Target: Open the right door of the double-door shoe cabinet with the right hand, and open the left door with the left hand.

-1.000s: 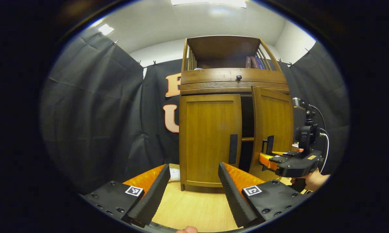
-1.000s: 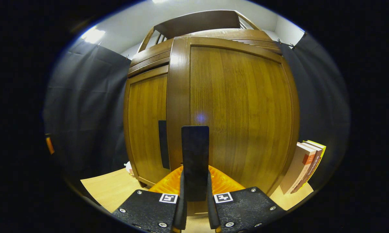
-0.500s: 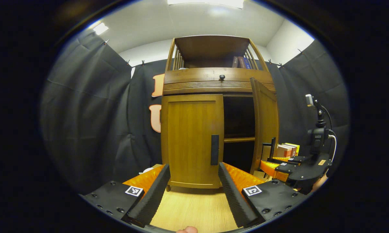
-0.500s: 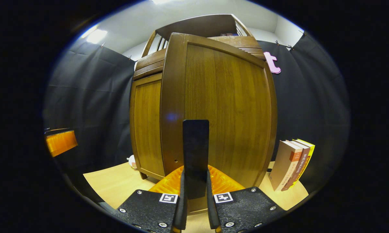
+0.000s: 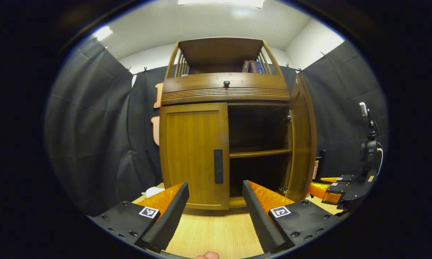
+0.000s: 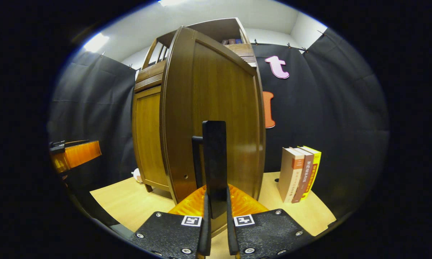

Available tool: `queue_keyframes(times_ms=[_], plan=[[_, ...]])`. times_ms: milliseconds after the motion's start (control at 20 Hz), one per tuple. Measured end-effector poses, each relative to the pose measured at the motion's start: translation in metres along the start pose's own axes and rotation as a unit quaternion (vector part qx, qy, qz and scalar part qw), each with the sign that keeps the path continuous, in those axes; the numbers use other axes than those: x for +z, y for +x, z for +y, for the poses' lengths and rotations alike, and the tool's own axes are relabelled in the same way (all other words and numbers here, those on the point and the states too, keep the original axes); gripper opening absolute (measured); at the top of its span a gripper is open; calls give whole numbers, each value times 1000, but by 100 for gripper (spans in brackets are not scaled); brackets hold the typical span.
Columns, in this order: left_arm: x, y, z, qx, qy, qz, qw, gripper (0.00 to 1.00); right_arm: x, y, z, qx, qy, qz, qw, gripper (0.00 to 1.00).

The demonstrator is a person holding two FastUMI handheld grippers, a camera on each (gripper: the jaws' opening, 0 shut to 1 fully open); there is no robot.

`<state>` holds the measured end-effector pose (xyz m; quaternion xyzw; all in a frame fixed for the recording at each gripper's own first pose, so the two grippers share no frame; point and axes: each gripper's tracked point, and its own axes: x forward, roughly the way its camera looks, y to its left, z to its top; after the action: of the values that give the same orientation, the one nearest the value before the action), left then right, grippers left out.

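one double-door shoe cabinet (image 5: 223, 93) is standing upright on the wooden table (image 5: 216, 233) with two doors: the right door (image 6: 216, 108) is swinging wide on its vertical axis, the left door (image 5: 194, 154) is sitting closed. the right gripper (image 6: 216, 223) is clamping its fingers narrow on the right door's upright handle (image 6: 214, 162), while the left gripper (image 5: 214, 212) is hovering with fingers spread wide, facing the left door's handle (image 5: 218, 166). the right gripper view is showing three books (image 6: 300, 172) standing beside the cabinet; the left gripper view is showing one inner shelf (image 5: 259, 154).
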<state>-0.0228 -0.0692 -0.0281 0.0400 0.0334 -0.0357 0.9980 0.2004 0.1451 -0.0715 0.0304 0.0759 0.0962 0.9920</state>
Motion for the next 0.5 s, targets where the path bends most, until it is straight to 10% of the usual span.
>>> queue_keyframes(times_ms=[300, 500], plan=[[-4, -1, -24, -22, 2, 4, 1000, 94, -1, -12, -47, -80, -4, 1, 997, 7], [-6, -1, -27, -27, 0, 8, 1000, 94, 1, -12, -44, -71, 9, -3, 997, 6]])
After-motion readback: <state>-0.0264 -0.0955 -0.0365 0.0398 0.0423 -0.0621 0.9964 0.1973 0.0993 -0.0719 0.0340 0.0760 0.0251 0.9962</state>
